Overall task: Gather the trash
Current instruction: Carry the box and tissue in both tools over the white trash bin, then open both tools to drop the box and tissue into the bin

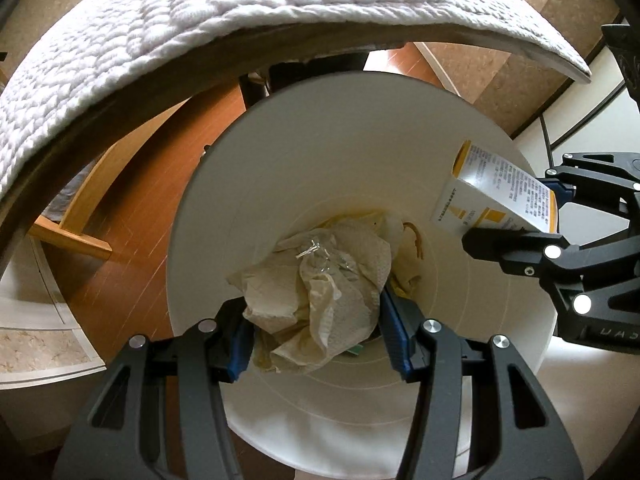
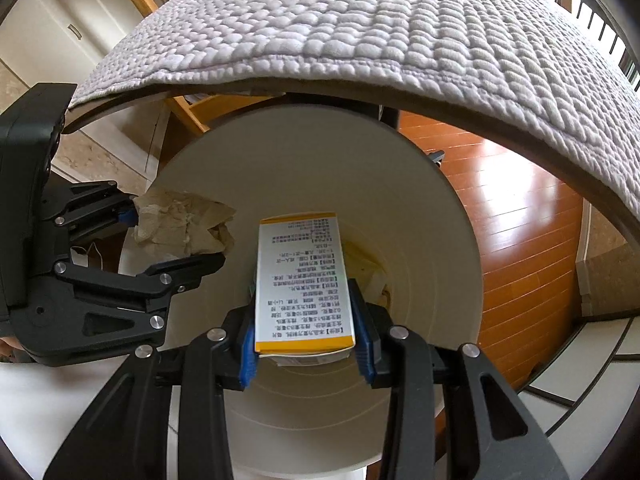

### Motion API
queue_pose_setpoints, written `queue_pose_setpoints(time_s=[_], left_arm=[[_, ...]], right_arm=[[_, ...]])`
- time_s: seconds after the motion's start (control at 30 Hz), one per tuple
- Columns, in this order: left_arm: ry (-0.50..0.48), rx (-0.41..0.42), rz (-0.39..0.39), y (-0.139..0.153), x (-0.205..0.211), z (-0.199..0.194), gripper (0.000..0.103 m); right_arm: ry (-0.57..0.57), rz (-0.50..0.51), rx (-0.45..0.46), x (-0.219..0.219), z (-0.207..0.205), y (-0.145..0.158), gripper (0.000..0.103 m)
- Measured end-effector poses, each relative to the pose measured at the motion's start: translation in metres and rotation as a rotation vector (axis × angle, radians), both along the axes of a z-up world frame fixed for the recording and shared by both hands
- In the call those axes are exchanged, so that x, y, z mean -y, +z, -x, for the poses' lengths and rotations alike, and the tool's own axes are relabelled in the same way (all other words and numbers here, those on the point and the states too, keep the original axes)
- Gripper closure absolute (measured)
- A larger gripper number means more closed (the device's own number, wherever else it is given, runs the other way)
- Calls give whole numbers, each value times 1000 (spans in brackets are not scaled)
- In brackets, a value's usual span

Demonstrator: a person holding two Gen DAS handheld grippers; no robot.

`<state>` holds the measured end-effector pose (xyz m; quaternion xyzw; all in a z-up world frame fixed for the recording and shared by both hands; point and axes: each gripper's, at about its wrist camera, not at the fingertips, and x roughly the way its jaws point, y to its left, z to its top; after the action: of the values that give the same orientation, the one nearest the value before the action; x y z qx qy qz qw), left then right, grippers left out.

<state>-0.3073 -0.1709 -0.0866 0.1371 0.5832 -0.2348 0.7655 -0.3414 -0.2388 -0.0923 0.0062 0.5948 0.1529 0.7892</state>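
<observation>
Over the white bin (image 1: 240, 184), crumpled paper (image 1: 320, 300) is clamped by the left tongs (image 1: 316, 332); at 3 o'clock, a box (image 2: 304, 280) is clamped by the right tongs (image 2: 306, 354).

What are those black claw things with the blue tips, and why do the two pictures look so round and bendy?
They are grabbing tools, one in each of a person's hands. Each carries a small camera with a very wide lens, which bends the picture. One picture looks along the left gripper, the other along the right gripper; each view also catches the other tool at its side.

The left one is squeezing a crumpled paper towel. The right one is squeezing a small white and yellow box with printed writing. Both are held over a white trash bin, which already has some crumpled paper at the bottom. Behind it hangs the edge of a quilted blanket, above a wooden floor.
</observation>
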Motion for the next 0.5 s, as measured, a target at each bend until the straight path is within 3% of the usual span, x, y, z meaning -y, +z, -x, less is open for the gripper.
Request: queue_pose_setpoints(time_s=[0.5], left_arm=[[-10, -4, -10, 3, -19, -6, 48]], right_arm=[[-2, 1, -10, -5, -5, -1, 65]])
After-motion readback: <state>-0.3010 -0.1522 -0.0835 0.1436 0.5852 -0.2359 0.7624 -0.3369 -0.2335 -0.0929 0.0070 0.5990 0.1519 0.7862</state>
